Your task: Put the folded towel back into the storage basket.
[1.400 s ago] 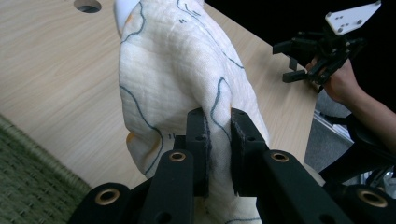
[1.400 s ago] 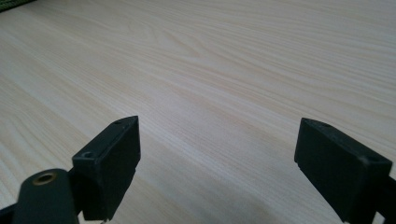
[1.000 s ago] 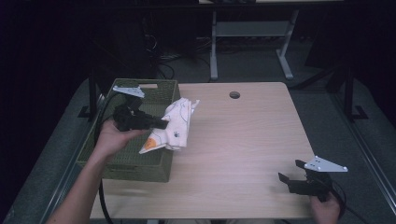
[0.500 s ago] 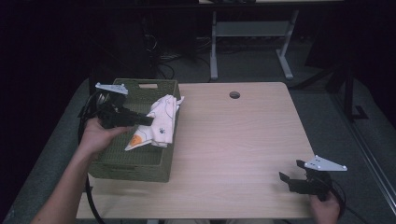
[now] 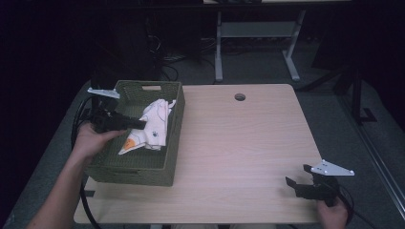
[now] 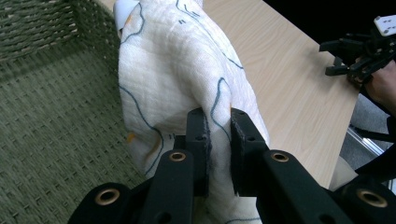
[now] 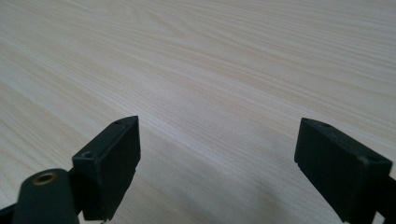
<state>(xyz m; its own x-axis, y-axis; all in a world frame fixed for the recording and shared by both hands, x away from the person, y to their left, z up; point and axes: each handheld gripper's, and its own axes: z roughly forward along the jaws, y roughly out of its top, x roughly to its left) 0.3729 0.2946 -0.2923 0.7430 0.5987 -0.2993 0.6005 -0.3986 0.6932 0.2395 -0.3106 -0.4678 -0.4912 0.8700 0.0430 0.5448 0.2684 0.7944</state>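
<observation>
While your left gripper (image 6: 218, 135) pinches a fold of the white cloth (image 5: 152, 125) w/ jaws clamped tight, the cloth hangs over the green wicker basket (image 5: 143, 168) at the table's (image 5: 239, 157) left side. Your right gripper (image 7: 217, 168) sits w/ jaws wide apart, nothing between, near the table's front-right corner.

White cloth (image 5: 155, 125) with orange and blue markings hangs crumpled inside the green woven basket (image 5: 143, 169).

Dim room w/ dark surroundings, table (image 5: 248, 143) evenly lit from above, soft shadows; closeups slightly blurry.
</observation>
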